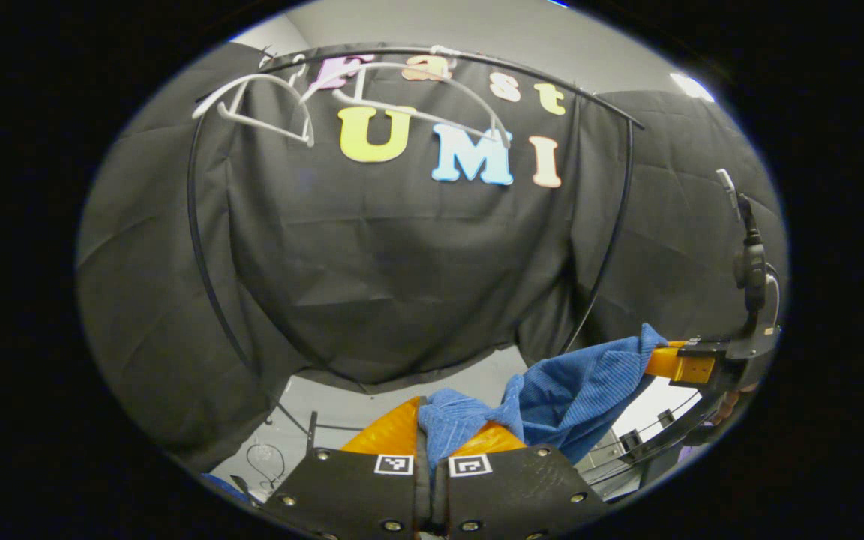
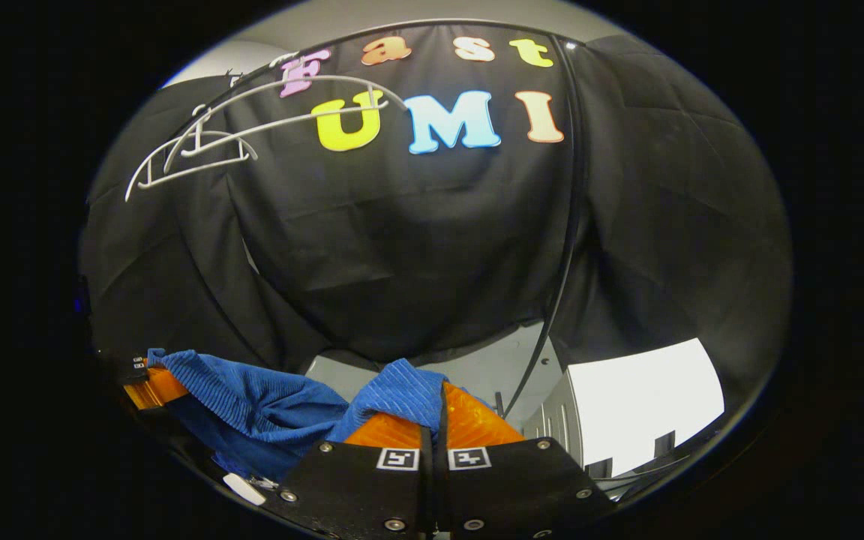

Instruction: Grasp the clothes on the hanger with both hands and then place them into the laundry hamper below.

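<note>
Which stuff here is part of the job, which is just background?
In play: blue garment; left claw and right claw, both clamped on it.
Background: white hangers on the black rail; white box.

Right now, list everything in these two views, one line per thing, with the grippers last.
blue garment: one, blue ribbed cloth, stretched between the two grippers, off the hangers.
hangers: two, white, bare, hanging on the rail up at the left.
clothes rail: one, black thin tube, arching across the top and down both sides before the black cloth wall.
white panel: one, white, low at the right in the right gripper view.
left gripper: one, closed on one end of the garment.
right gripper: one, closed on the other end; also seen at the right of the left gripper view.
</note>
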The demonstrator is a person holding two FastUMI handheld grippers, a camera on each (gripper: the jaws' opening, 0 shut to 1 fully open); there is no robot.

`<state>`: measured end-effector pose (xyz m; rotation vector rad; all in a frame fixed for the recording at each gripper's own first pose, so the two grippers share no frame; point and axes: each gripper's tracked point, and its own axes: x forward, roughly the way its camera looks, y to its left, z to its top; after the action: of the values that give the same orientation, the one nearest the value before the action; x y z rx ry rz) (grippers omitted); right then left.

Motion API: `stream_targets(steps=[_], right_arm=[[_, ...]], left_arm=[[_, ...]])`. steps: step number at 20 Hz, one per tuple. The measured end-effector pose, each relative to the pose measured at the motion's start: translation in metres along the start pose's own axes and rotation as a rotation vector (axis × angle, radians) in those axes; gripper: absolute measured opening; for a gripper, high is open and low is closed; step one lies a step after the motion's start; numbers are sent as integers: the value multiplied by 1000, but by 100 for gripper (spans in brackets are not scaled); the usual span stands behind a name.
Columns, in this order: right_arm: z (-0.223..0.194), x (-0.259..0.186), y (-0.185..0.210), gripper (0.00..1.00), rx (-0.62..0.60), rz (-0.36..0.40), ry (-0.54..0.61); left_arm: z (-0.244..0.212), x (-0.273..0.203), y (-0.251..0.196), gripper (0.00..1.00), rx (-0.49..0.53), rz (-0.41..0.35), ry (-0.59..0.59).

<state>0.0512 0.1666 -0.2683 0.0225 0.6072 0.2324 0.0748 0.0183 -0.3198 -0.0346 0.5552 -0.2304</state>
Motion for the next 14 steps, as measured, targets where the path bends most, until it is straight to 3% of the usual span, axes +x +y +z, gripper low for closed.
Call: stream_targets(steps=[5, 14], right_arm=[[-50, 28, 3, 0, -48, 7, 98], [-120, 61, 1, 1, 17, -34, 247]], left_arm=[[-56, 38, 16, 1, -14, 2, 92], [-130, 86, 32, 3, 8, 18, 201]])
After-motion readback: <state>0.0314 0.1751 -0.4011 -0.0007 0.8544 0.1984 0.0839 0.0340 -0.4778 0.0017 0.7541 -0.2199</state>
